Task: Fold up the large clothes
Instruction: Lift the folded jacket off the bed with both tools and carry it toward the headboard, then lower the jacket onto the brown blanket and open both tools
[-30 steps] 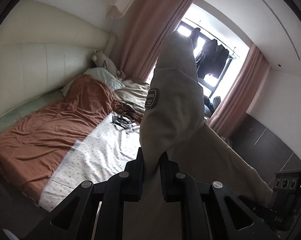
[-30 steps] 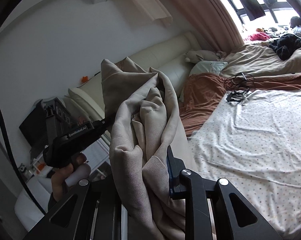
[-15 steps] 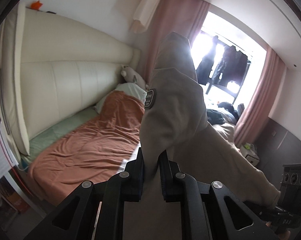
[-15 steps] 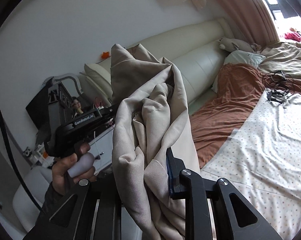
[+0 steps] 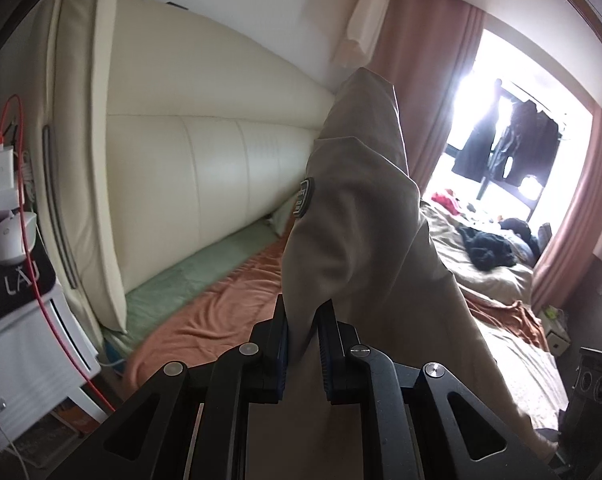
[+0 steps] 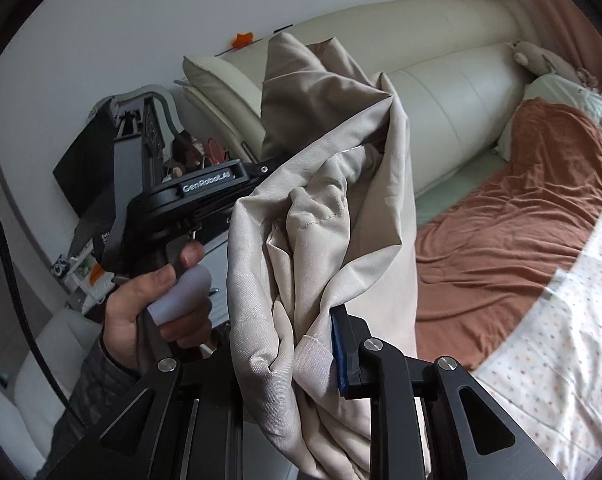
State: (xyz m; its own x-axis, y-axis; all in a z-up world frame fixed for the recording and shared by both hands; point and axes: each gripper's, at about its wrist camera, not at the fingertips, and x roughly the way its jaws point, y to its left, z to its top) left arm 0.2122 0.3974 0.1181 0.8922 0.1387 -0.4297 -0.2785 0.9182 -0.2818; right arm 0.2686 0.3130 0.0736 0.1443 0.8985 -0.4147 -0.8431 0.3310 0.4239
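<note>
Left wrist view: we hold our left gripper [image 5: 303,334] with its jaws pinched narrowly on a fold of the beige garment [image 5: 357,216], which rises above the jaws and carries a small dark oval patch [image 5: 303,196] on its left side. Behind the garment, to its left, stands a tall cream padded headboard [image 5: 205,168]. Below the headboard lie a pale green sheet [image 5: 189,276] and a rust-brown blanket [image 5: 205,320]. To the right of the garment, pink curtains [image 5: 421,80] frame a bright window [image 5: 501,132] with dark clothes hanging in it. A red cable [image 5: 25,216] runs down at the far left of the headboard.

From the right wrist view, our right gripper [image 6: 301,356] clamps a thick bunched wad of the same beige garment [image 6: 325,220], the cloth filling the gap between the jaws and spilling over them. Just left of the garment, a hand [image 6: 149,312] grips the handle of the left gripper [image 6: 205,192], whose front end is hidden behind the cloth. Right of the garment, the rust-brown blanket [image 6: 513,232] lies beside a white dotted sheet [image 6: 561,352], below the headboard [image 6: 453,112].
</note>
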